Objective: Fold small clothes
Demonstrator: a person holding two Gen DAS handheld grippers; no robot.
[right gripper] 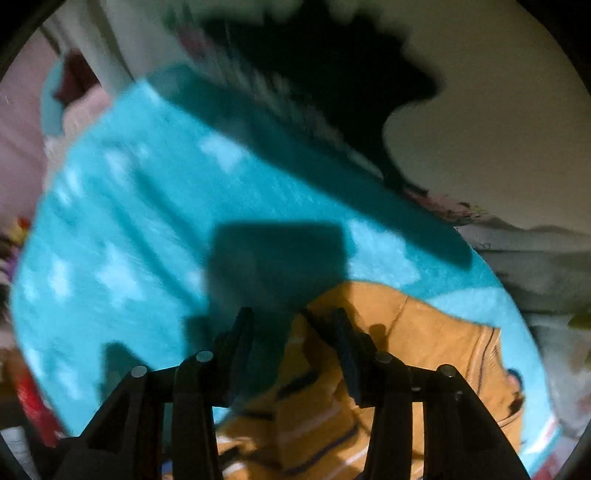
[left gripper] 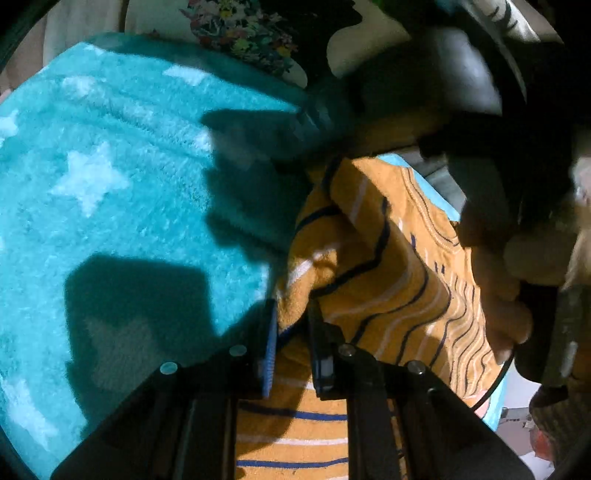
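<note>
A small mustard-yellow garment (left gripper: 388, 266) with dark blue and white stripes lies bunched on a teal fleece blanket with white stars (left gripper: 110, 192). My left gripper (left gripper: 291, 321) is shut on a fold of the garment's edge. The right gripper and the hand that holds it (left gripper: 517, 206) hang over the garment's right side in the left wrist view. In the blurred right wrist view, my right gripper (right gripper: 291, 332) is open, its fingers astride the garment's (right gripper: 406, 332) upper edge, above the blanket (right gripper: 129, 229).
A floral-patterned cloth (left gripper: 243, 33) lies beyond the blanket's far edge. A pale wall (right gripper: 498, 129) and grey fabric (right gripper: 535, 266) are to the right. Pink fabric (right gripper: 22, 147) and colourful items (right gripper: 18, 236) lie at the left.
</note>
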